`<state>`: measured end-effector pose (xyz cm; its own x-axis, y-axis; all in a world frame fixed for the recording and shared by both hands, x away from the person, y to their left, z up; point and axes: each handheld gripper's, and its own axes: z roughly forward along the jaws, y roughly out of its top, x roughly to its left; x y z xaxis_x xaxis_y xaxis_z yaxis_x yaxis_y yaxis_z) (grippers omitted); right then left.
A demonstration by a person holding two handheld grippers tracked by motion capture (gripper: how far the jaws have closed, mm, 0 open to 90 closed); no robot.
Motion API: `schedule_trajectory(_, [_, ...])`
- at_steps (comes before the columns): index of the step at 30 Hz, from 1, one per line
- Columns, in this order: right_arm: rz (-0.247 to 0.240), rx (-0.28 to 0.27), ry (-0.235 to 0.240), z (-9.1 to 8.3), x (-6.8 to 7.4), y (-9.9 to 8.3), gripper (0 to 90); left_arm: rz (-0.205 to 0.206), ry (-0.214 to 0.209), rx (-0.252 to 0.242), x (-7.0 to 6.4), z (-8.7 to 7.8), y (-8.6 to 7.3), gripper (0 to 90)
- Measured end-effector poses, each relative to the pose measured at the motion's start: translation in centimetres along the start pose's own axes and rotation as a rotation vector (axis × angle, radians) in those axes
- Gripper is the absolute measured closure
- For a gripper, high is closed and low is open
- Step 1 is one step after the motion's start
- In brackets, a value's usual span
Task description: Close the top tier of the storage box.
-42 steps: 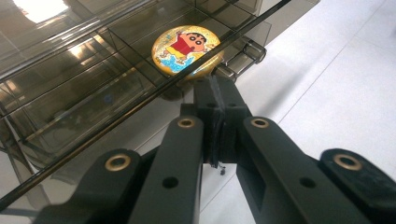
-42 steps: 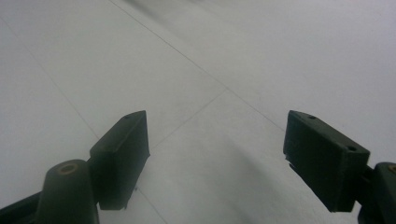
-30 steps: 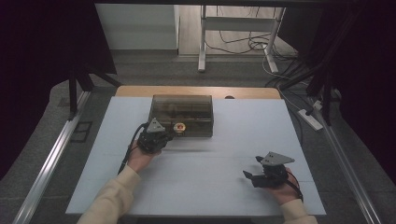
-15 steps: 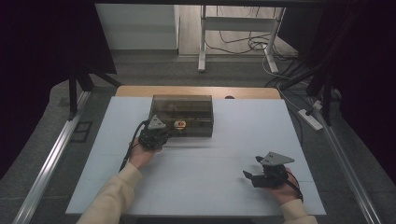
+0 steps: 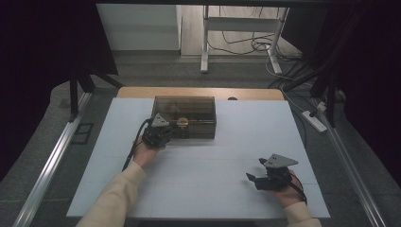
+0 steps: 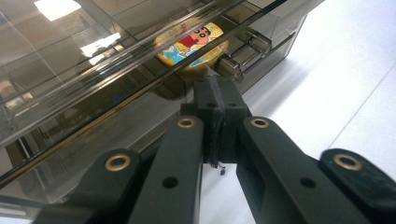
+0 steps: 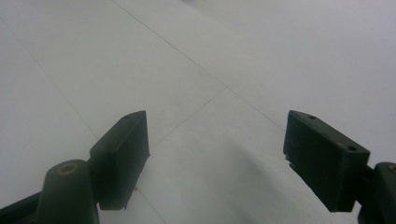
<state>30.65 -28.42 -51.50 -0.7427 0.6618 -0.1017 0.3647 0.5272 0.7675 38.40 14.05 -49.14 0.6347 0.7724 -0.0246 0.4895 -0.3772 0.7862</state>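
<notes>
A smoky see-through plastic box (image 5: 185, 115) stands at the back middle of the white table (image 5: 246, 127). Inside it lies a round yellow item with a cartoon picture (image 6: 192, 41), which appears as a gold spot (image 5: 182, 122) in the high view. My left gripper (image 5: 165, 131) is at the box's front left. In the left gripper view its jaws are pressed together, and the left gripper's tips (image 6: 215, 91) sit just below the box's front latch (image 6: 229, 67). My right gripper (image 5: 256, 170) rests open near the front right, and the right gripper view has the right gripper (image 7: 217, 156) over bare table.
The table's front edge (image 5: 198, 218) runs just behind both hands. A power strip (image 5: 314, 120) and cables lie off the right side. Metal rails (image 5: 52, 161) flank the table.
My left gripper has edged slightly forward toward the box front. The right gripper has stayed in place.
</notes>
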Motion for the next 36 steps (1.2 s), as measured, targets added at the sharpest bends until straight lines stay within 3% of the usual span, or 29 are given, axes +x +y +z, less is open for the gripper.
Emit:
schedule_trajectory(21, [-0.001, -0.002, 0.001, 0.0, 0.0, 0.0, 22.2, -0.008, 0.009, 0.001, 0.4, 0.5, 0.2, 88.5])
schedule_trajectory(29, [0.002, -0.008, -0.001, -0.2, 0.0, 0.0, 22.2, 0.002, -0.008, 0.008, -0.1, -0.6, -0.1, 88.6])
schedule_trajectory(36, [0.006, -0.015, 0.000, -0.3, -0.1, 0.0, 22.2, 0.002, -0.022, 0.013, -0.5, -1.9, -1.4, 88.6])
